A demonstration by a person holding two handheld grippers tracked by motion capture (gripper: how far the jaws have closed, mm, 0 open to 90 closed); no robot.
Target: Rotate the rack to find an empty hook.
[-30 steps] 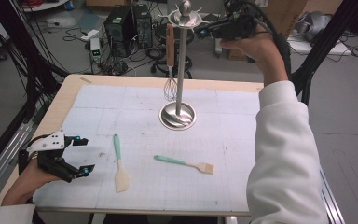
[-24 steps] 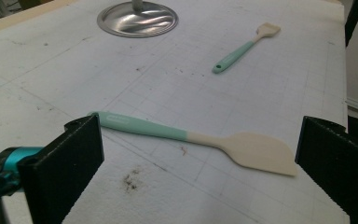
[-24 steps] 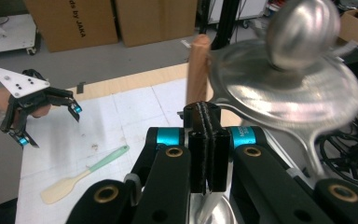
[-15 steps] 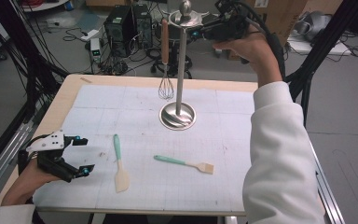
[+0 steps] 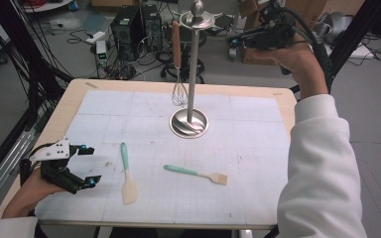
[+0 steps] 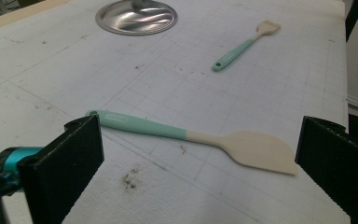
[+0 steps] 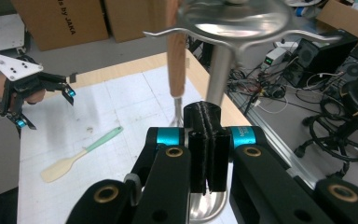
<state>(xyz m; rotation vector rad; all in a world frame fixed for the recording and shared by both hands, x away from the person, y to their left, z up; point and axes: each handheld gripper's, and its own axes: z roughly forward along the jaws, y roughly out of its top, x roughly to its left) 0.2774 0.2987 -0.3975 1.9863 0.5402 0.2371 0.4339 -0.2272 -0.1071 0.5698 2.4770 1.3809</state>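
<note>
A metal stand (image 5: 193, 69) with hooks at its top rises from a round base (image 5: 189, 124) at the middle back of the mat. A whisk (image 5: 177, 44) with a wooden handle hangs from one hook. My right gripper (image 5: 234, 41) is held high, just right of the stand's top, shut with nothing in it. In the right gripper view its jaws (image 7: 207, 149) are pressed together below the whisk handle (image 7: 176, 51) and the stand's pole (image 7: 219, 65). My left gripper (image 5: 87, 166) rests open at the front left. A teal-handled spatula (image 6: 191, 135) lies ahead of its jaws, untouched.
A teal-handled brush (image 5: 196, 173) lies right of the spatula (image 5: 127, 173) on the white grid mat (image 5: 258, 148). Computers, cables and boxes crowd the floor behind the table. The person's white sleeve (image 5: 317, 168) runs along the right edge.
My right gripper has drawn back to the right, away from the top of the stand. The whisk still hangs there. The left gripper has not moved.
</note>
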